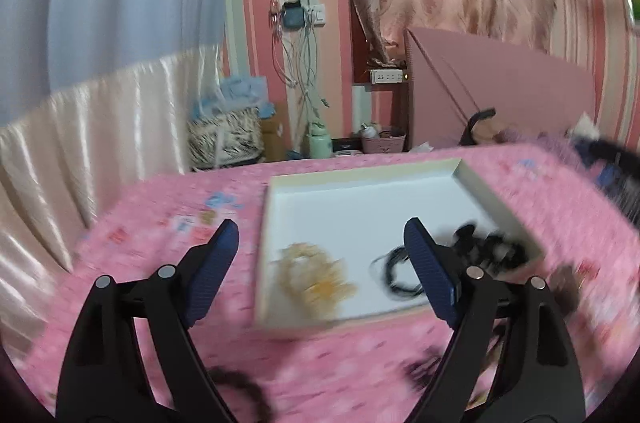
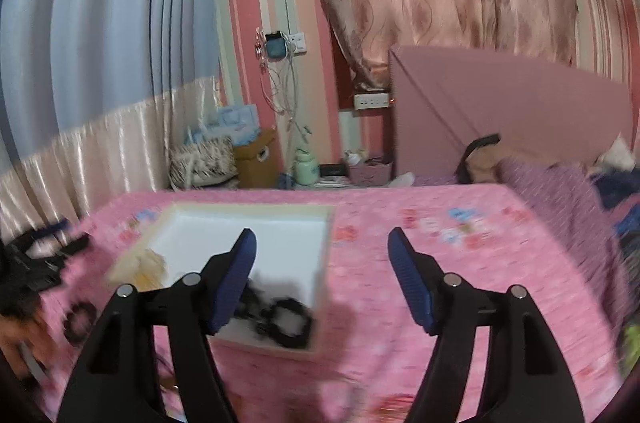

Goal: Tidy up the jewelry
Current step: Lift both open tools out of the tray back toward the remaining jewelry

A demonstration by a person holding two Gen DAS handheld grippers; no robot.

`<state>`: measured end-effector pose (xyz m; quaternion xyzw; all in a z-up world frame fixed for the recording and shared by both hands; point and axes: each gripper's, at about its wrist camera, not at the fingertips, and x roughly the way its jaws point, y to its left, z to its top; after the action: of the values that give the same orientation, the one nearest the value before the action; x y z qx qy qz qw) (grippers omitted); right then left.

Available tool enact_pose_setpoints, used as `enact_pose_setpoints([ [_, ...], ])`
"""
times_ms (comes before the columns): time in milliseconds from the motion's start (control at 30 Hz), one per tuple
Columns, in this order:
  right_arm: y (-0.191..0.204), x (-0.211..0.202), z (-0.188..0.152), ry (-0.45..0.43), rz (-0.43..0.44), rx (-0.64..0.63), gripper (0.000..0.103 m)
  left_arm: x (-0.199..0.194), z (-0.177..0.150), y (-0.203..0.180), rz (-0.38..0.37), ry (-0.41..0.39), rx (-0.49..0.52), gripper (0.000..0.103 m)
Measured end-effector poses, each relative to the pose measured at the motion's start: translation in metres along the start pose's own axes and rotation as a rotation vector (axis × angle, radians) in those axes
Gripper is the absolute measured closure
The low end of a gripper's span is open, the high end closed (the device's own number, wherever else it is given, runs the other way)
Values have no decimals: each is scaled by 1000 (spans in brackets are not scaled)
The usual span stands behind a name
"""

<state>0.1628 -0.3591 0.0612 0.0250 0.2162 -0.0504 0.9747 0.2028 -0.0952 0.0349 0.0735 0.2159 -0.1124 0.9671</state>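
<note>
A shallow white tray [image 1: 360, 199] lies on the pink bedspread; it also shows in the right wrist view [image 2: 256, 223]. In it lie a pale yellow bead piece [image 1: 316, 277] [image 2: 148, 263] and black hair bands or cords [image 1: 476, 247] [image 2: 280, 315]. My left gripper [image 1: 322, 255] is open and empty, above the tray's near left part. My right gripper [image 2: 322, 263] is open and empty, above the tray's right edge. A dark ring-shaped piece [image 2: 80, 319] lies on the spread left of the tray. Both views are blurred.
Dark brown items [image 1: 240, 387] [image 1: 424, 367] lie on the spread near the front. A dark object [image 1: 616, 167] is at the right edge. A pink headboard [image 1: 500, 83], purple cloth [image 2: 560, 199], a basket [image 2: 200, 159] and curtains stand beyond the bed.
</note>
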Motion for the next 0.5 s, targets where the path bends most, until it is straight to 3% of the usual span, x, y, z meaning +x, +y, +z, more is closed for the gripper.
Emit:
enact_pose_setpoints([
  [67,-14,-1,-9,18,-4,-42,34,-10,-14,19,40,-35,0,19],
  [167,-43,5,-34,72,13,-19,34,-12,-31,45,40,-53,-94,18],
  [267,-76,12,-57,139,47,100,35,4,-37,63,95,-2,-82,18],
  [367,-87,12,-61,162,21,63,35,4,-35,93,131,-9,-108,18],
  [433,-98,16,-68,203,83,82,35,7,-38,113,119,41,-131,17],
  [500,-104,19,-75,236,90,74,35,8,-44,123,123,68,-134,17],
])
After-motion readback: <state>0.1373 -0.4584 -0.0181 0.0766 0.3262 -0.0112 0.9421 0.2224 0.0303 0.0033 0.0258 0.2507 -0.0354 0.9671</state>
